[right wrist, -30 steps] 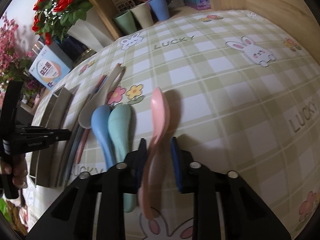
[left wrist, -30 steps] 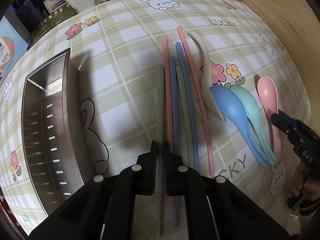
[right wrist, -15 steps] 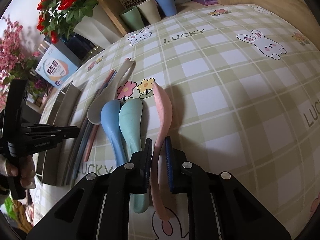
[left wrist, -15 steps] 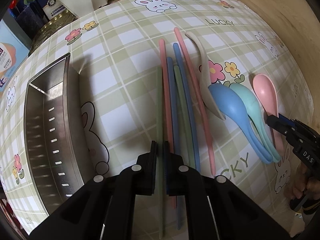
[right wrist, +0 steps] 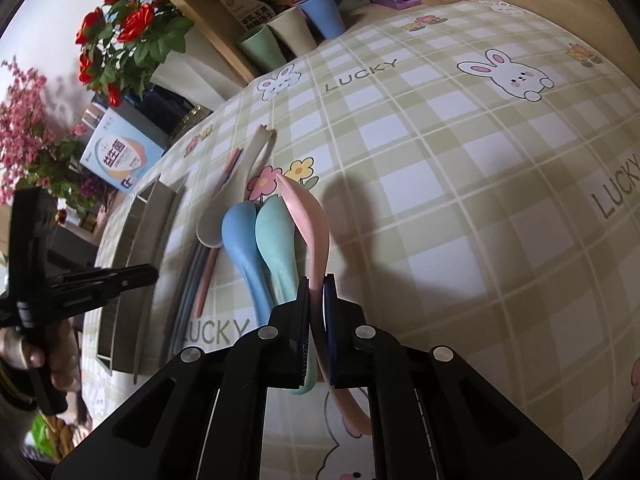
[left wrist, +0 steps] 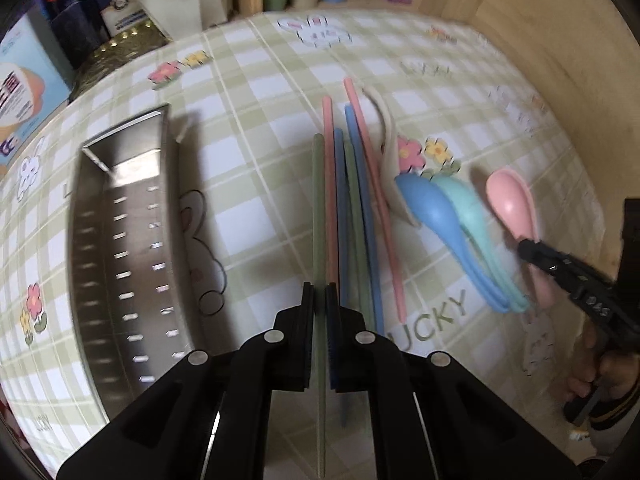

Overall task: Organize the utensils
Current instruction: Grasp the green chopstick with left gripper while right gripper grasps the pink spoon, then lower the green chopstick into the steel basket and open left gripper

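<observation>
Left gripper [left wrist: 320, 300] pressed together on the green chopstick [left wrist: 319, 208]; stick passes between the pads and runs out both ways, long axis in line with the fingers, far end pointing away across the checked tablecloth [left wrist: 248, 224]. Left view is blurred, so whether the stick is clear of the cloth cannot be told. Right gripper [right wrist: 319, 292] pinching the pink spoon [right wrist: 310, 216] by its handle, bowl leading away from the fingers and turned on edge, the handle's tail curving out under the jaws. Remaining utensils on the cloth: pink chopstick [left wrist: 329, 184], other blue, green and pink sticks bunched just beside it, then cream spoon [left wrist: 387, 152], blue spoon [left wrist: 432, 208], teal spoon [left wrist: 466, 208] lying side by side. Key relation: the steel holder [left wrist: 120, 240] lies on the left gripper's side, apart from the stick bundle, its long axis roughly parallel to the held chopstick. Judgement: the left hand is the nearer one and needs mostly a sideways carry, little turning; the right hand sits on the far side of the whole row, so the spoon must cross over everything to reach it
</observation>
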Motion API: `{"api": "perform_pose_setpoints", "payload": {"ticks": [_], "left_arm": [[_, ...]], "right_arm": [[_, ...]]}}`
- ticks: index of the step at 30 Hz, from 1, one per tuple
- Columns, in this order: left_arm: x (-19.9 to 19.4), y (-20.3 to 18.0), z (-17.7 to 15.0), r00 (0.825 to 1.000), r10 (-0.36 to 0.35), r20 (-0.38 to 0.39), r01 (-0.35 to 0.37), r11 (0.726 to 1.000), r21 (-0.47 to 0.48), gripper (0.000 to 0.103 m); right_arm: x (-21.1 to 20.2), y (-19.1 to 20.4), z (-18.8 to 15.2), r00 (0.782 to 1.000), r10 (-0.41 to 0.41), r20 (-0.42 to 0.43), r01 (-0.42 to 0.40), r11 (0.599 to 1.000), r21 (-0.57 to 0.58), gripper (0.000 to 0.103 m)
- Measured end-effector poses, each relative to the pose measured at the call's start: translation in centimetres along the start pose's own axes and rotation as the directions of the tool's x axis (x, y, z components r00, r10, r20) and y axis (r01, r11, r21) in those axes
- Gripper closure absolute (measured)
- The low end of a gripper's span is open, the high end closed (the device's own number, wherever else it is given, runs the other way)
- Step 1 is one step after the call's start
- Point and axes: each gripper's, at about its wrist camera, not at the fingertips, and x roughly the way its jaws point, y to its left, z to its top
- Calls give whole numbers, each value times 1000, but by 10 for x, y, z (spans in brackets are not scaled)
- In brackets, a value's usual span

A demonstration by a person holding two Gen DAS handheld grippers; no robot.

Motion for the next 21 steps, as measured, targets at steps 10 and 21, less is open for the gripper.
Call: {"api": "perform_pose_setpoints", "payload": {"ticks": [10, 21], "left_arm": [[-75, 56, -13, 988, 29, 148, -10, 992, -124, 97], [-41, 100, 0, 995, 41, 89, -21, 976, -218, 97]], "right_arm": [[-13, 14, 5, 999, -28, 16, 28, 1000, -10, 96], [-23, 17, 4, 998, -61, 24, 61, 998, 7, 96]]}}
